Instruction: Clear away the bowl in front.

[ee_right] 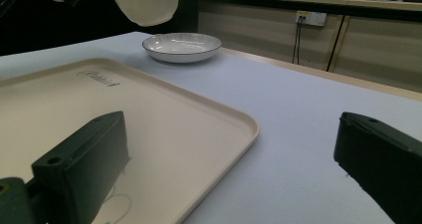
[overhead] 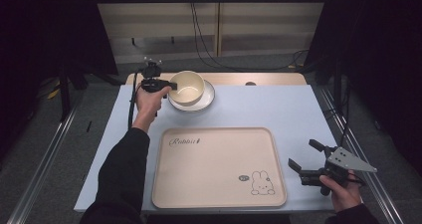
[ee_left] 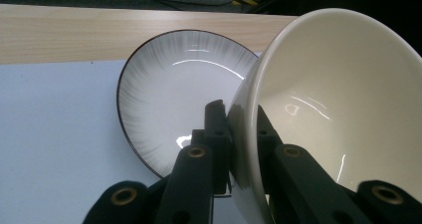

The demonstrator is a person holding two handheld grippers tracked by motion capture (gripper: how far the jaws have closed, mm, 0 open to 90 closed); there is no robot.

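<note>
A cream bowl (overhead: 187,87) hangs in the air above a white plate with a dark rim (overhead: 208,98) at the table's far side. My left gripper (overhead: 170,85) is shut on the bowl's left rim. In the left gripper view the two black jaws pinch the bowl's wall (ee_left: 343,99), one inside and one outside, with the plate (ee_left: 169,89) below and behind. The right gripper view has the lifted bowl (ee_right: 147,2) above the plate (ee_right: 182,47). My right gripper (overhead: 304,156) stands open near the table's front right, beside a cream tray (overhead: 219,167), nothing between its jaws.
The cream tray (ee_right: 149,114) with a rabbit drawing (overhead: 261,182) and the word Rabbit lies at the front middle of the pale blue table (overhead: 268,107). A wooden strip (ee_left: 64,32) runs along the table's far edge. Cables hang behind.
</note>
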